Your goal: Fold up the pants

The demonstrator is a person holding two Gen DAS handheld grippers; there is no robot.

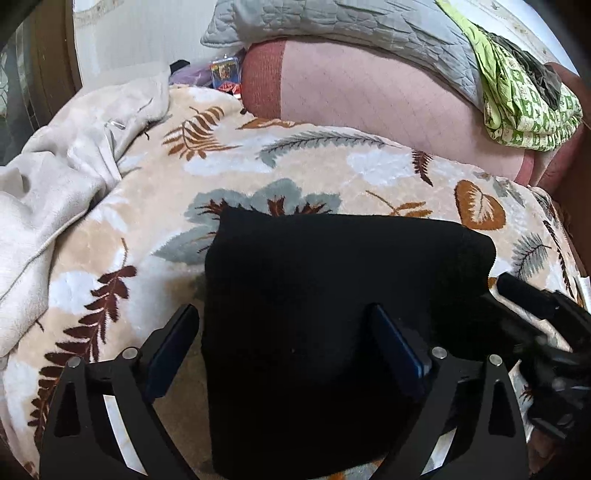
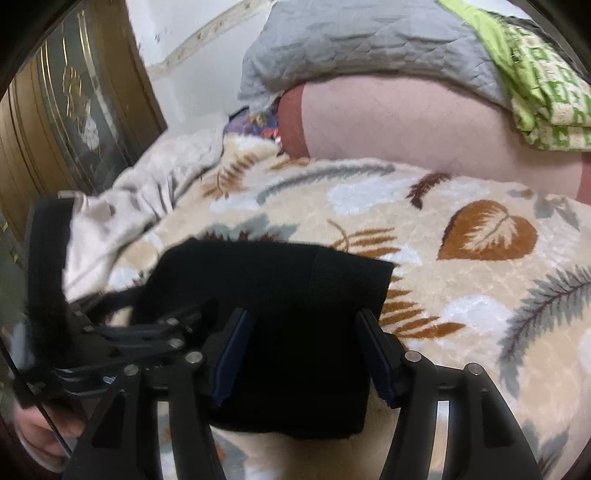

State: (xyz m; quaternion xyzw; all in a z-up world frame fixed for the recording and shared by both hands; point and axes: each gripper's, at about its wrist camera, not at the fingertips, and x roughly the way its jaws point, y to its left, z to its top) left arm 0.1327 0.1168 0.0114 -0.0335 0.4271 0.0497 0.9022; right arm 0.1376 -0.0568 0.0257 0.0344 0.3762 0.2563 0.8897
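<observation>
The folded pants (image 1: pixel 332 295) lay on the blanket (image 1: pixel 295 158), with both grippers just before them. Behind the pants a pillow (image 1: pixel 369 96) rested, and crumpled cloth (image 1: pixel 74 166) lay to their left.

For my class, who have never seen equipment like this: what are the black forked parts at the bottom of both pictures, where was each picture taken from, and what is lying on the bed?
There is no robot here. A person holds a hand-held two-finger gripper in each hand, each carrying a wide-angle camera that looks along its fingers. One picture comes from the left gripper, the other from the right gripper. Both stand open above folded black pants, holding nothing. The pants lie on a leaf-patterned blanket. Around it are a beige cloth, a pink pillow, a grey quilted pillow and a green patterned cloth.
</observation>
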